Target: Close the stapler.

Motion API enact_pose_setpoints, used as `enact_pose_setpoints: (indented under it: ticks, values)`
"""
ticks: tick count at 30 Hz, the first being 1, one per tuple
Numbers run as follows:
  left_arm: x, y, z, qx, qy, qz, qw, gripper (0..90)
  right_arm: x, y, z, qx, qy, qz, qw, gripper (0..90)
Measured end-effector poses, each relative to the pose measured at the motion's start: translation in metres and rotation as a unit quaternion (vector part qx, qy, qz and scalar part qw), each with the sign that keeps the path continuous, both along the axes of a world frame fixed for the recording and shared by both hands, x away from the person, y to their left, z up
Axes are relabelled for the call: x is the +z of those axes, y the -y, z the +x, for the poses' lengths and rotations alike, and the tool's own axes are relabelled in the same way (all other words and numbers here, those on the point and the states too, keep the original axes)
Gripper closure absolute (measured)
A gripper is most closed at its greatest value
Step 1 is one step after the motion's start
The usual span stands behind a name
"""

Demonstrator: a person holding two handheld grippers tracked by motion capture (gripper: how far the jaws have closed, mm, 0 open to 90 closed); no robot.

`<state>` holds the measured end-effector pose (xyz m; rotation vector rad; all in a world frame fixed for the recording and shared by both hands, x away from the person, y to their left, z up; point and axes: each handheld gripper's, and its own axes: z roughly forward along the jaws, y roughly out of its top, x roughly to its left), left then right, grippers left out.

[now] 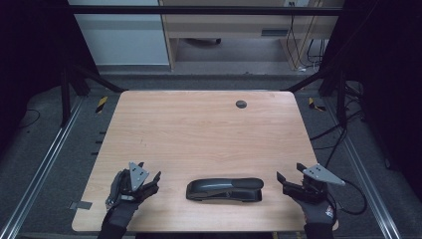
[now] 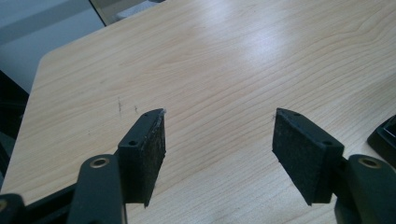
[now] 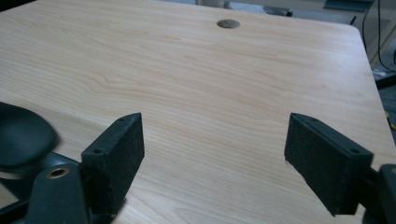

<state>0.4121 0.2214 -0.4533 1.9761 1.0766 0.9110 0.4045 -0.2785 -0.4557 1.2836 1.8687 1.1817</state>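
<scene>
A black stapler (image 1: 225, 189) lies flat near the front edge of the wooden table (image 1: 199, 129), lengthwise from left to right. My left gripper (image 1: 149, 179) rests to its left, a short gap away, jaws open with bare wood between the pads (image 2: 144, 154). The stapler's end (image 2: 386, 136) peeks in at the right edge of the left gripper view. My right gripper (image 1: 291, 178) sits just right of the stapler, jaws wide open and empty. In the right gripper view (image 3: 215, 154) the stapler's rounded end (image 3: 21, 137) lies at the lower left, beside the left pad.
A round dark cable hole (image 1: 241, 104) sits near the table's far edge, also seen as the cable hole (image 3: 228, 24) in the right gripper view. Metal rails (image 1: 45, 154) flank the table on both sides. Cables trail on the floor at right (image 1: 348, 149).
</scene>
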Motion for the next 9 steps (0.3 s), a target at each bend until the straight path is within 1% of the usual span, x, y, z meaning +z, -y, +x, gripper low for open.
enact_pose_setpoints:
  ticks: [3,4,6,7,8,9]
  values:
    - [-0.004,-0.005,0.005,0.002,-0.005,0.0,1.0,33.5,-0.01,0.009,0.004,-0.005,-0.018,-0.004,0.9998,16.7]
    - [-0.005,-0.007,0.006,0.004,-0.007,0.0,1.0,33.4,-0.013,0.012,0.006,-0.008,-0.022,-0.009,0.9997,16.1]
    - [-0.009,-0.013,0.011,0.006,-0.017,0.0,0.9998,32.5,-0.019,0.017,0.009,-0.013,-0.036,-0.011,0.9992,14.6]
    - [-0.011,-0.015,0.013,0.006,-0.025,-0.002,0.9997,32.2,-0.022,0.02,0.01,-0.015,-0.041,-0.014,0.999,14.5]
    - [-0.013,-0.018,0.016,0.008,-0.033,0.0,0.9994,31.9,-0.023,0.021,0.011,-0.017,-0.047,-0.013,0.9987,14.2]
    - [-0.015,-0.02,0.017,0.01,-0.035,0.0,0.9993,31.8,-0.026,0.024,0.012,-0.018,-0.051,-0.016,0.9984,13.3]
